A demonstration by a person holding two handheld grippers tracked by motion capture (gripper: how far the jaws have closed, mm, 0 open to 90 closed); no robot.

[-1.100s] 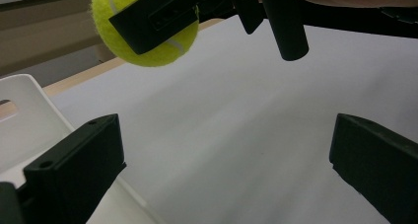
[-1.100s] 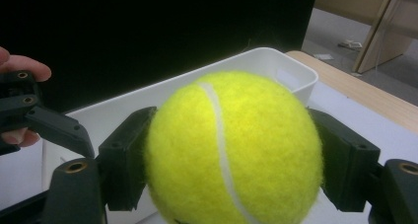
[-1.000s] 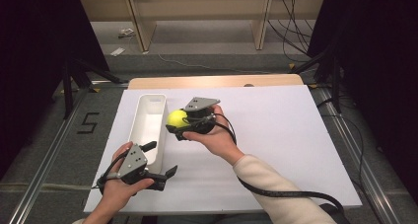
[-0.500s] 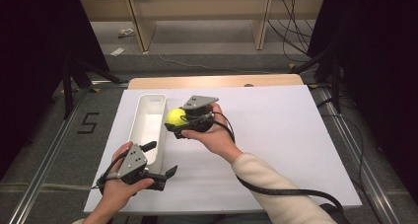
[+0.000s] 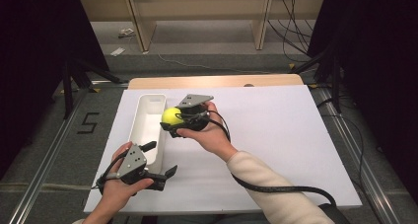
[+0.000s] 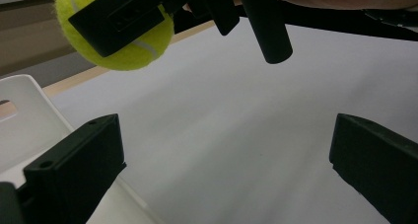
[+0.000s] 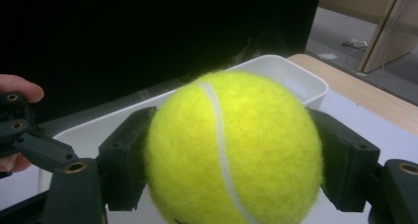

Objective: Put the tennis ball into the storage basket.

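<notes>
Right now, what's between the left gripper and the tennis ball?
In the high view, the white bin's right wall lies between the left gripper and tennis ball.

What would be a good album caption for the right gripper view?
Right gripper clamps a fuzzy yellow tennis ball in front of a long white plastic bin.

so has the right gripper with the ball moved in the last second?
Barely: the right gripper, shut on the tennis ball, has crept slightly left, toward the white bin.

Right gripper (image 5: 172, 123) raised mid-table, jaws clamped. Left gripper (image 5: 160, 160) low near front edge, jaws spread.
</notes>
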